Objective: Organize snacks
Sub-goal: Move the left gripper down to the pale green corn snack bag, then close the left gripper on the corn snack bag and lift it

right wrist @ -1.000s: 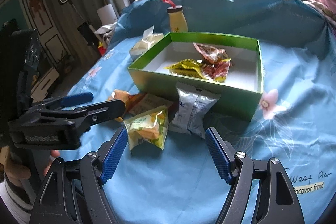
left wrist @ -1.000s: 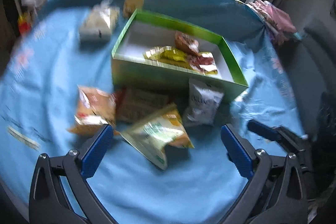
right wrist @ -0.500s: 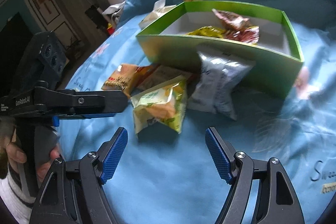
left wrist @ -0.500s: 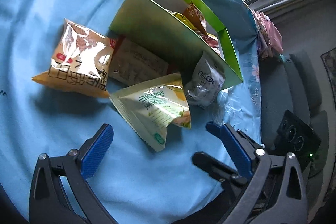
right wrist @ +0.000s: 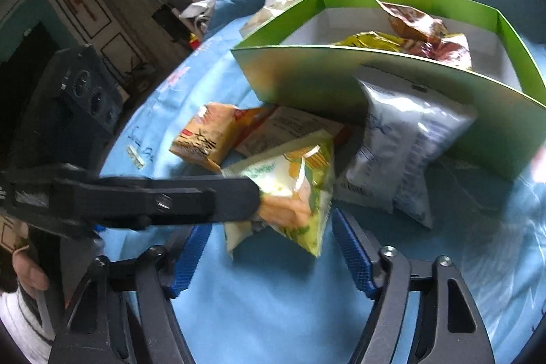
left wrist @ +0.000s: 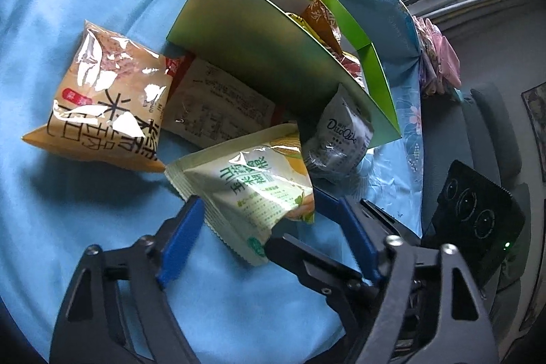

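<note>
Snack bag (left wrist: 252, 190) between both closing grippers, left gripper (left wrist: 259, 224) and right gripper (right wrist: 273, 248) half-wide, pads not yet pressing

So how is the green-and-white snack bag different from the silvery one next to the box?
The green-and-white bag sits between the blue pads of both grippers, which are closing; the silvery bag has no gripper at it. The silvery bag leans on the green box; the green-and-white bag lies clear of it, on the blue cloth. The green-and-white bag shows yellow and orange; the silvery bag is grey-white. Both are sealed, puffy packets outside the box.
</note>
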`<state>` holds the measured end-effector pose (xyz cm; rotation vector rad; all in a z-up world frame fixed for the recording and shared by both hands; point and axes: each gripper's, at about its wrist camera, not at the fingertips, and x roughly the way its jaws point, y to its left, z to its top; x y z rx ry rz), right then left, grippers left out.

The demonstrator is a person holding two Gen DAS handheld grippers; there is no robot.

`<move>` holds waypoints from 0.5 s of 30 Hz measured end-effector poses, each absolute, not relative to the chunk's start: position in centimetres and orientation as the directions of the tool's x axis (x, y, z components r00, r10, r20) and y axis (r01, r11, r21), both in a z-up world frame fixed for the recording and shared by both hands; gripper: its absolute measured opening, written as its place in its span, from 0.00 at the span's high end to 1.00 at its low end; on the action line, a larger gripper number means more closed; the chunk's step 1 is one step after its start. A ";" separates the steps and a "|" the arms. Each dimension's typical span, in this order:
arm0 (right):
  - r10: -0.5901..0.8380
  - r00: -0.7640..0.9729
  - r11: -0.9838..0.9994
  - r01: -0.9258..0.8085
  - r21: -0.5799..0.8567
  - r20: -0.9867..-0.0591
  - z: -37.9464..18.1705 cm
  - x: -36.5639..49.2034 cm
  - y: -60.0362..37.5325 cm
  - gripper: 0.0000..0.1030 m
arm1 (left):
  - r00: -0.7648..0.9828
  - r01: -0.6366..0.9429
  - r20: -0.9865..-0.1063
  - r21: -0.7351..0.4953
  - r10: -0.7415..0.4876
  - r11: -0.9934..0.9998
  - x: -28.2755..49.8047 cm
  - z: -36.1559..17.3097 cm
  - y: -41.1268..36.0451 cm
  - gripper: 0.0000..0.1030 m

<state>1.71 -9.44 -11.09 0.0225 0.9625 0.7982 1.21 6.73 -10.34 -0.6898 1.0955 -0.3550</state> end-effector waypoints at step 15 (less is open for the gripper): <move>0.596 0.314 0.703 -0.649 0.291 -0.740 -11.2 1.7 -9.1 0.78 | 0.440 -0.047 -0.724 -0.609 -0.531 0.792 1.3 -10.1 6.4 0.49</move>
